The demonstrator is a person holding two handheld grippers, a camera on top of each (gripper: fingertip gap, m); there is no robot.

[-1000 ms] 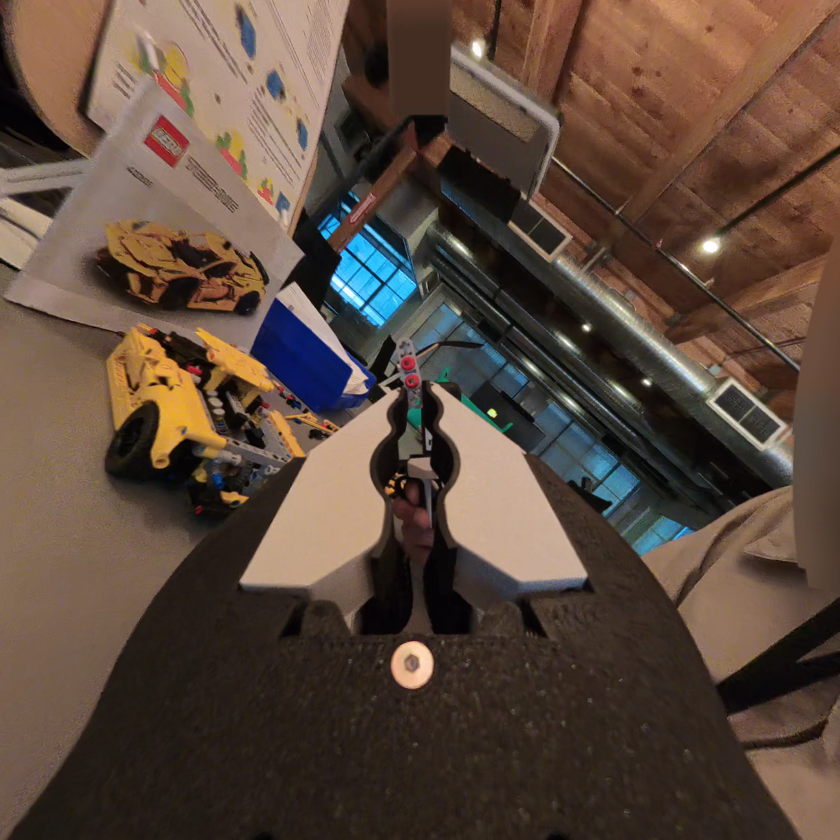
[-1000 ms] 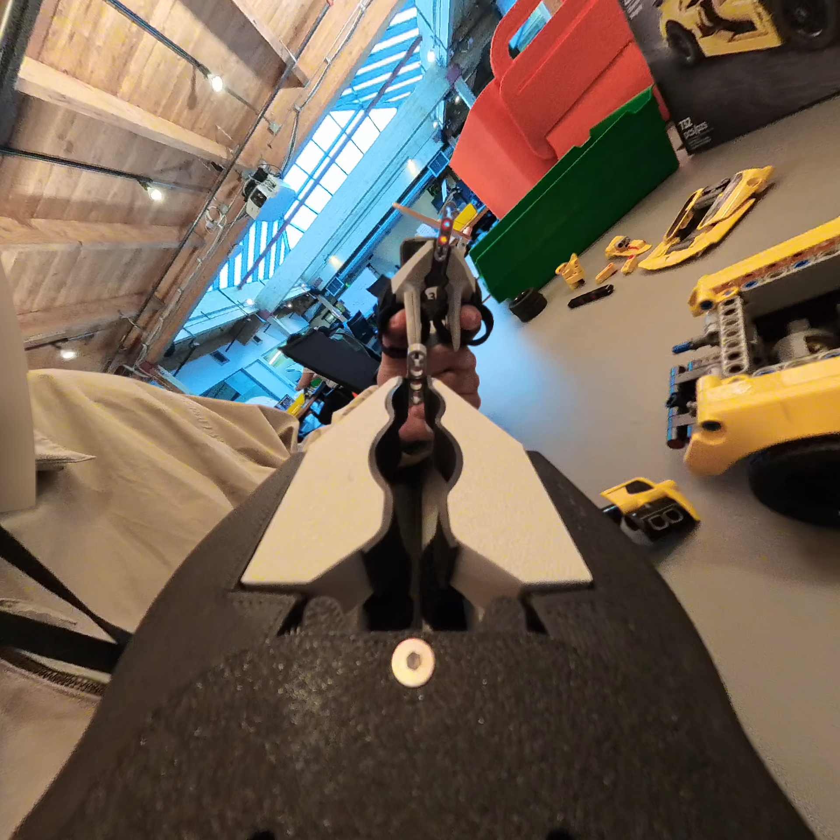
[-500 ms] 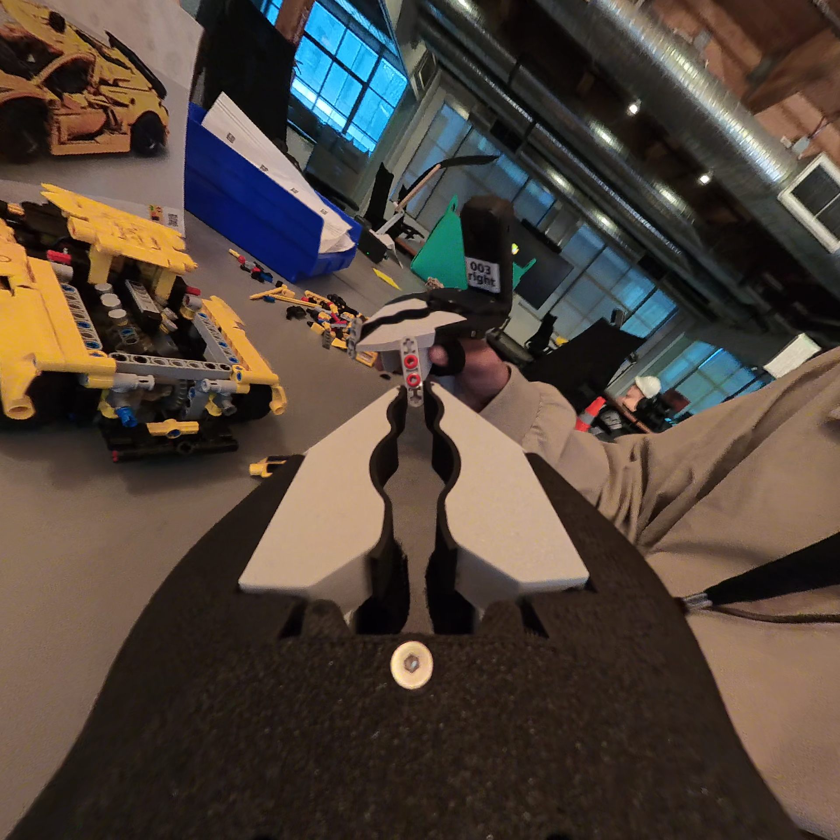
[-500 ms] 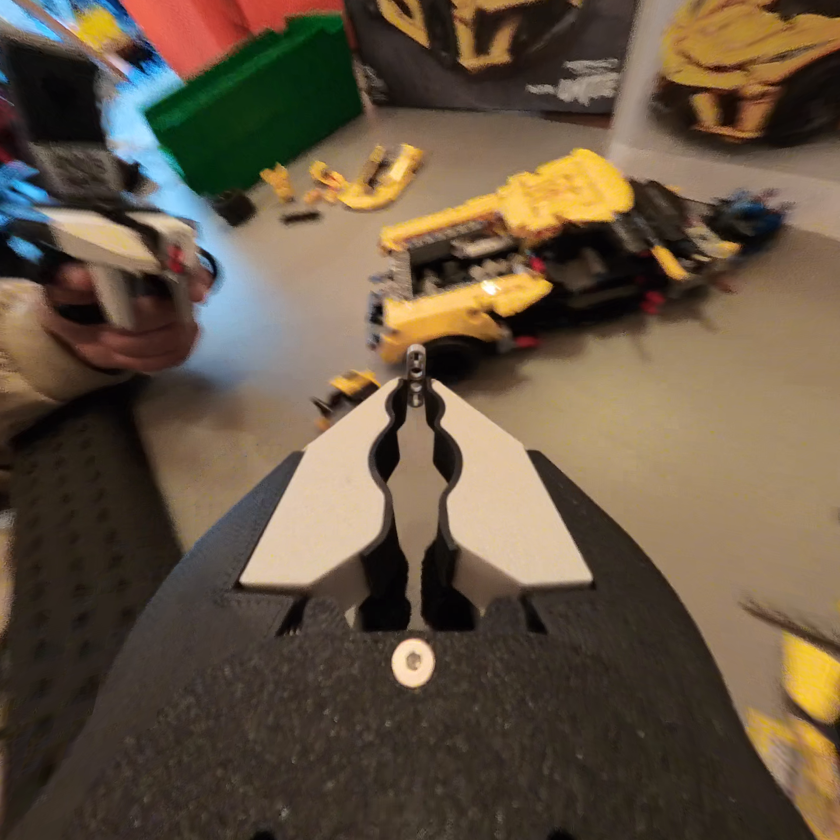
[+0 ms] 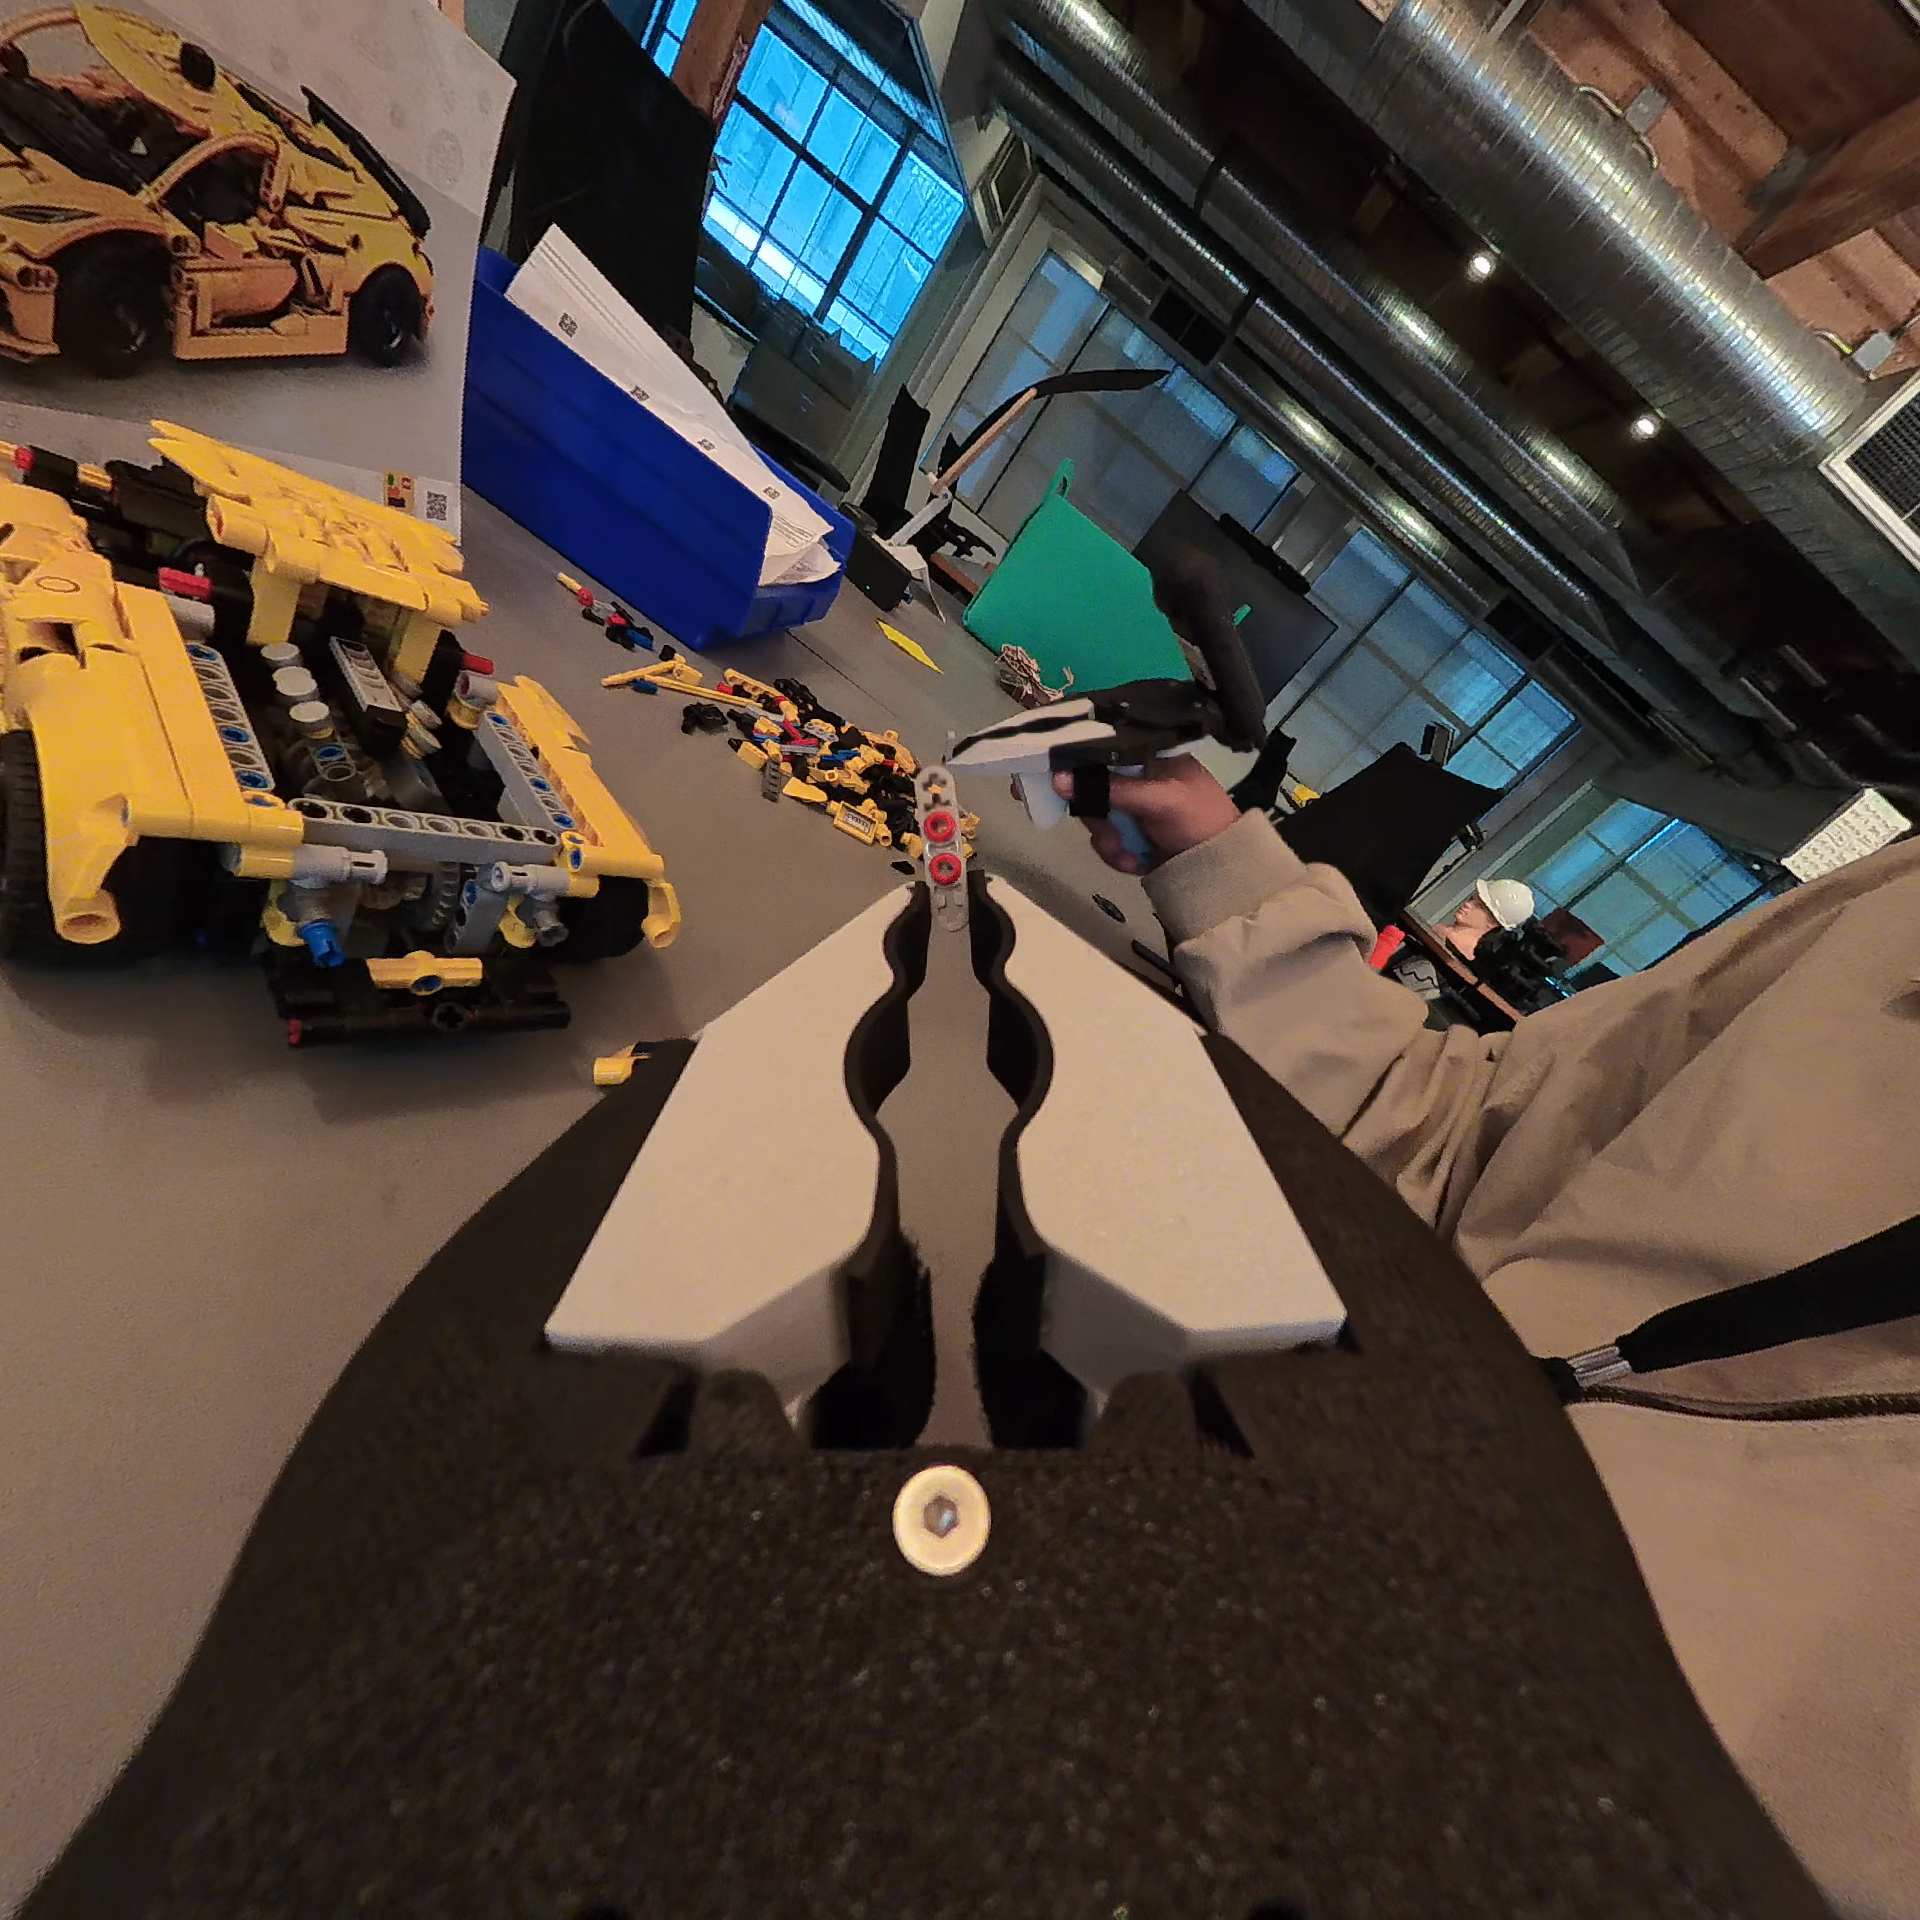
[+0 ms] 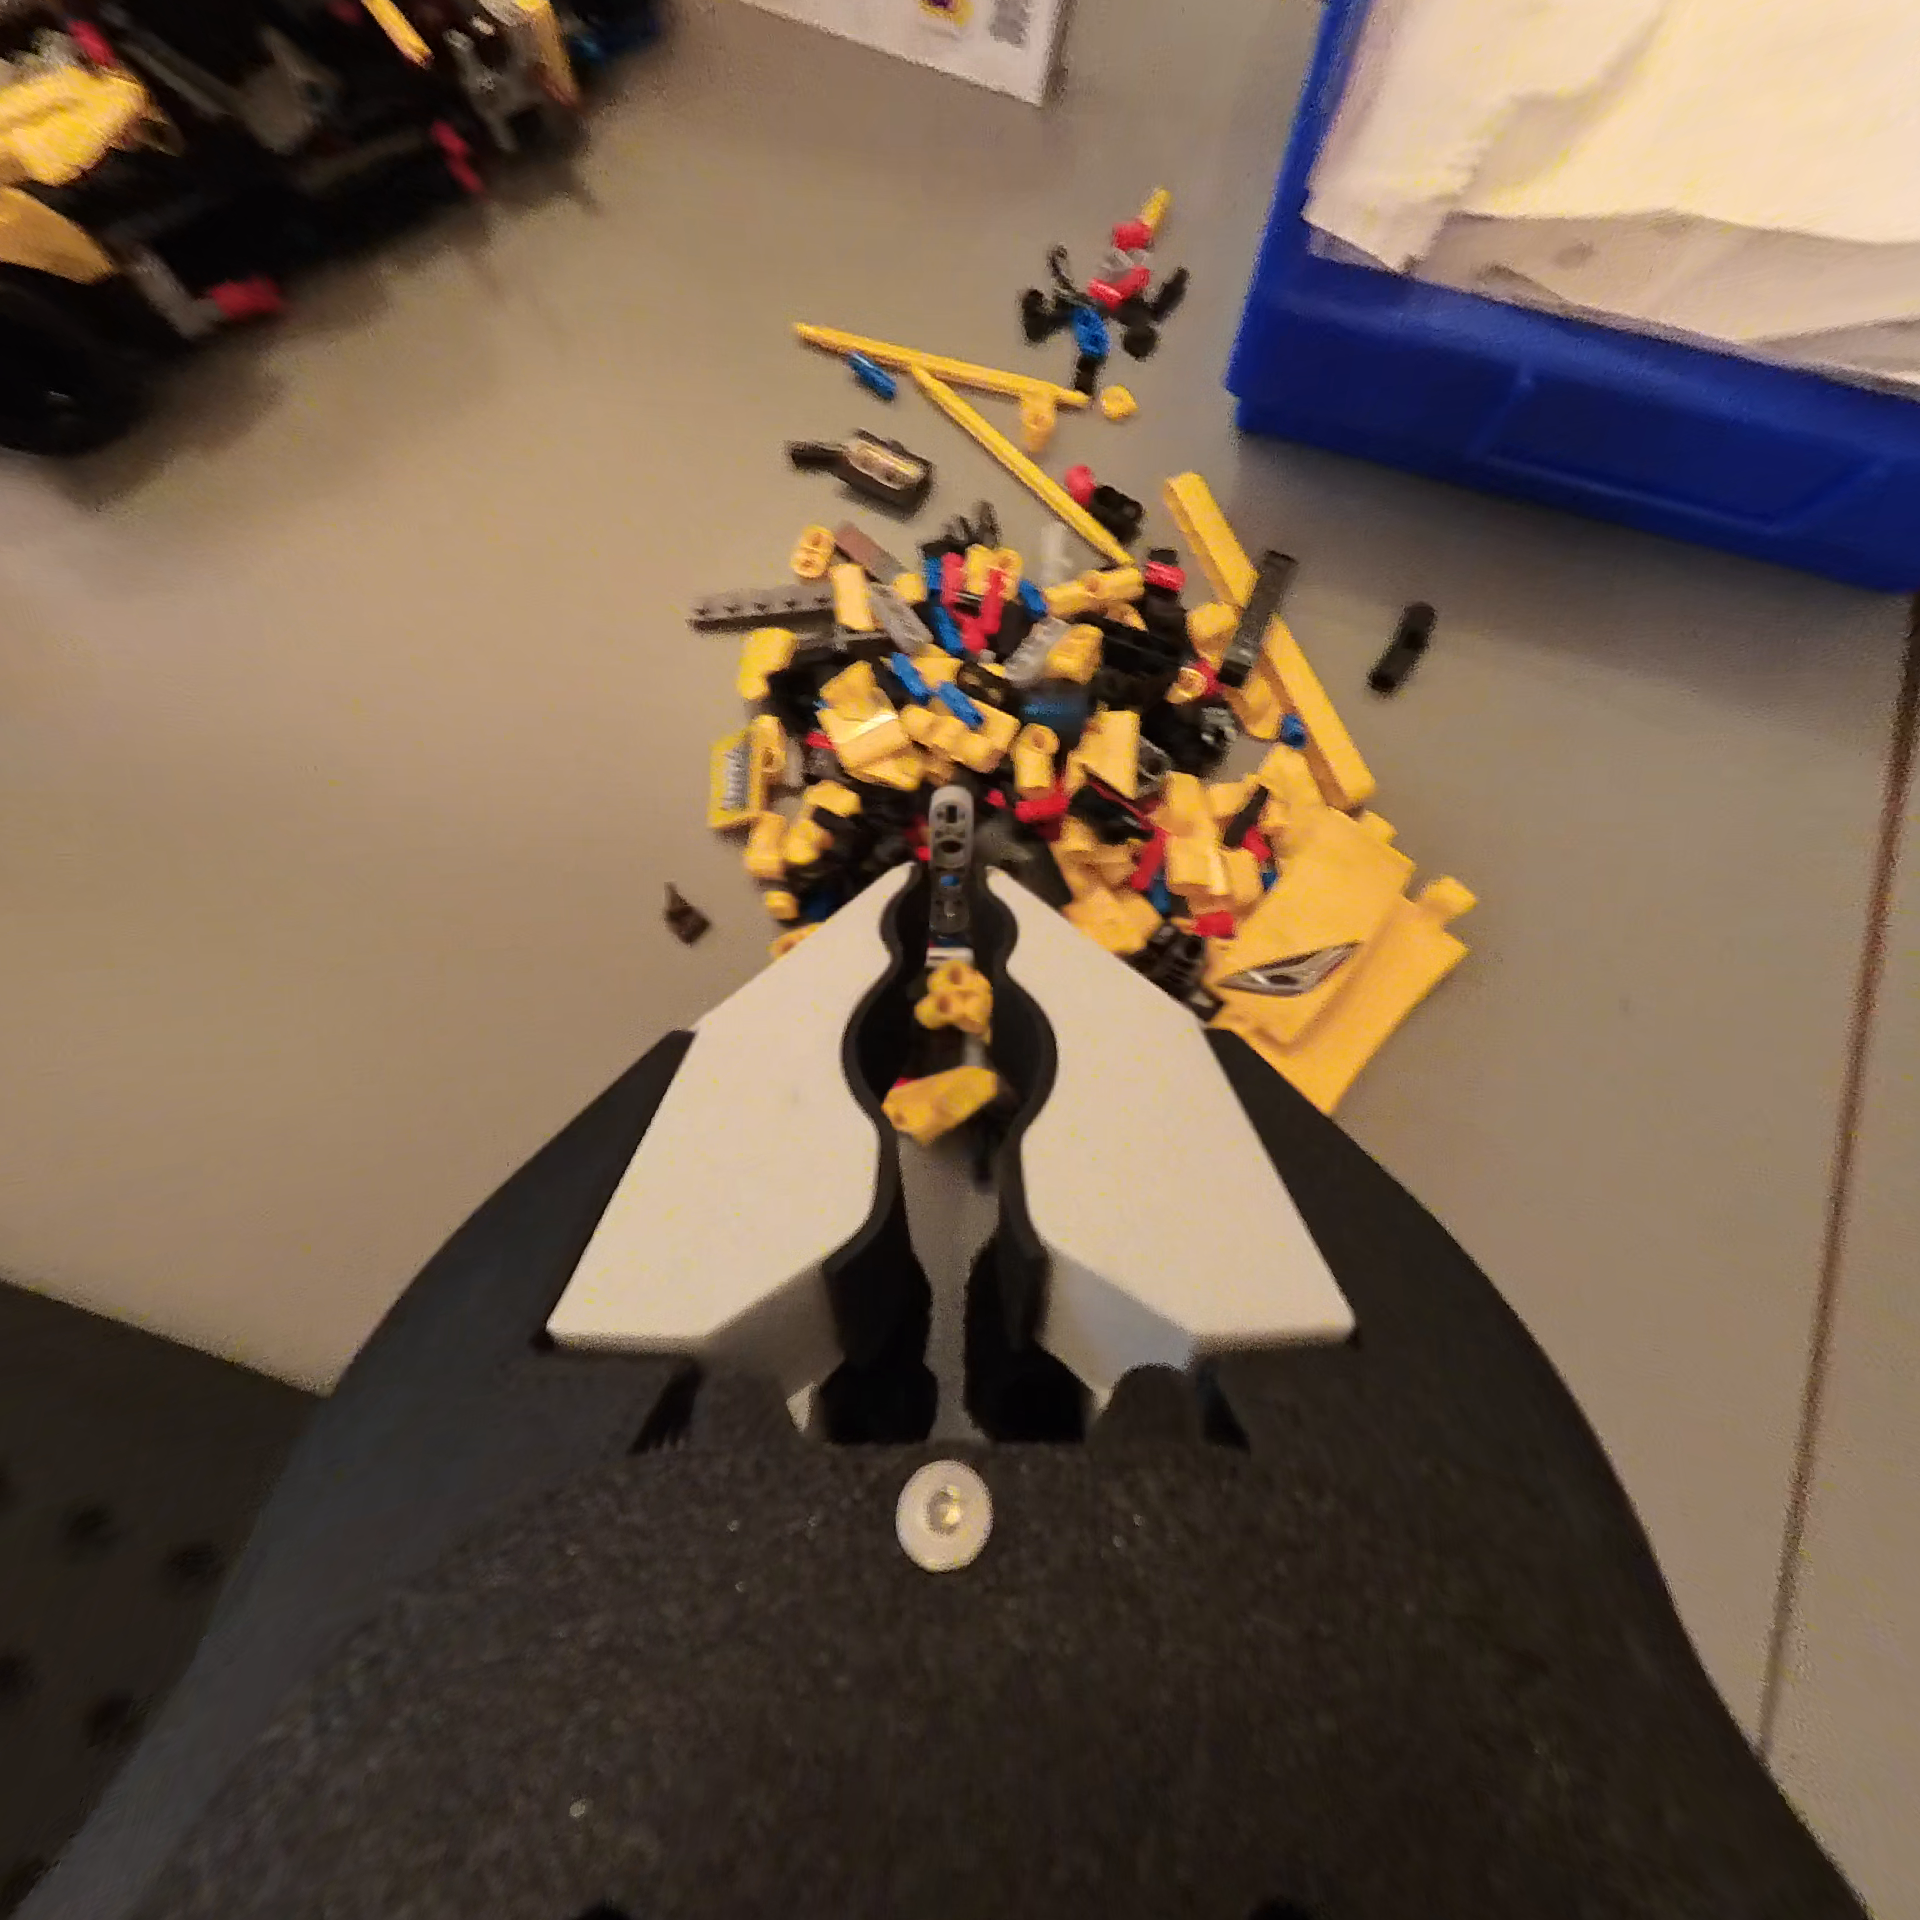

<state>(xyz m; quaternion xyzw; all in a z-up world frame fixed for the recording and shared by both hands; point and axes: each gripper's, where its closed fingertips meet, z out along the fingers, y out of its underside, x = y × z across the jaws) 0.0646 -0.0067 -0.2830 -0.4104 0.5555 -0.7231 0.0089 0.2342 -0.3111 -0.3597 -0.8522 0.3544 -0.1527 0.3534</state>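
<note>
Both of our grippers are pinched tight on small grey beams, the left gripper (image 5: 948,896) on one with two red pins (image 5: 942,847) near the yellow car (image 5: 260,748), the right gripper (image 6: 951,896) on another (image 6: 951,852) over the brick pile (image 6: 1049,717) beside the blue bin (image 6: 1558,416).

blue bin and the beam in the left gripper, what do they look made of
Blue bin: looks like moulded plastic, with glossy walls and a stepped rim. Beam in the left gripper: seemingly hard plastic, smooth pale grey, with round holes and two red pins. Pad: black, matte, possibly rubber or foam.
</note>
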